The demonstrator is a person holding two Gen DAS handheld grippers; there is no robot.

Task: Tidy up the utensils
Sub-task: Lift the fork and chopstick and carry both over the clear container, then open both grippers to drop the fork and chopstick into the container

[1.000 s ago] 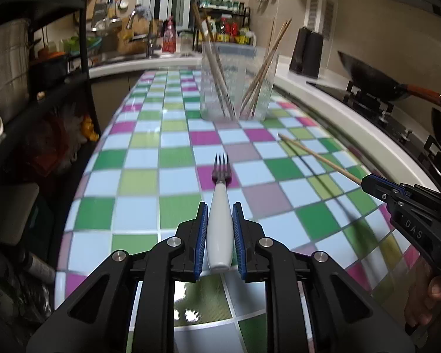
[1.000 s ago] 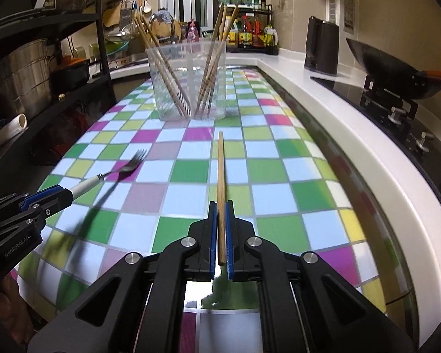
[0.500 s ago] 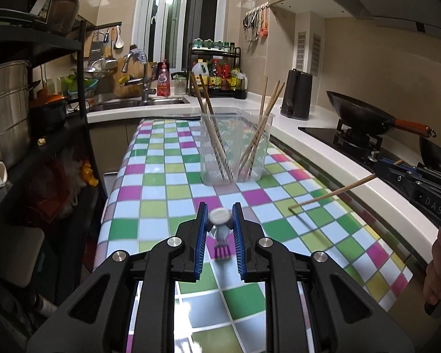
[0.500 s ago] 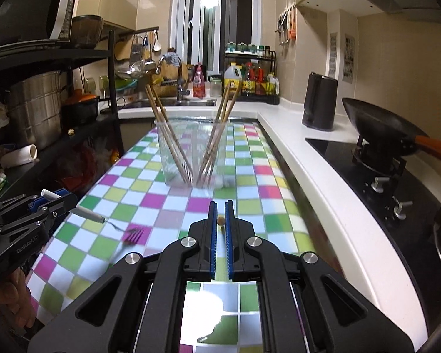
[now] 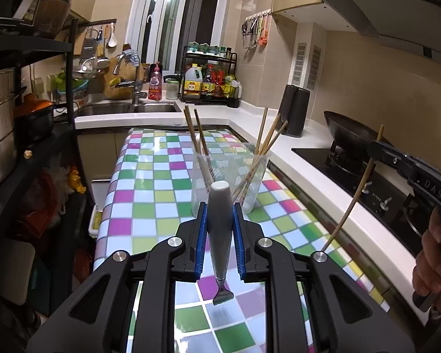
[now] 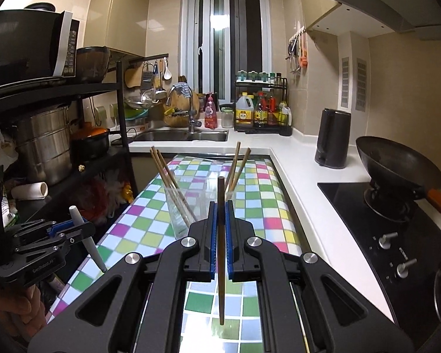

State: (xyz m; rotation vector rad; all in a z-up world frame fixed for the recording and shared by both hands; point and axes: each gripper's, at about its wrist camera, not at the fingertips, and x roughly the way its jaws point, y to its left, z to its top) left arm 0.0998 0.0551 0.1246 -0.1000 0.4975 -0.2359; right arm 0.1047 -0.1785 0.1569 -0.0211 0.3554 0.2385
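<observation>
Blue pads of the left gripper (image 5: 219, 241) pinch a white-handled fork (image 5: 220, 235) by its handle, which stands nearly upright with the tines hanging below the fingers above the checkered tabletop (image 5: 150, 194). Ahead of it stands a clear cup (image 5: 229, 182) holding chopsticks. The right gripper (image 6: 220, 241) clamps a single chopstick (image 6: 221, 250) upright between its pads, the cup (image 6: 188, 206) just ahead; its lower tip seems clear of the tabletop, though the angle is poor.
</observation>
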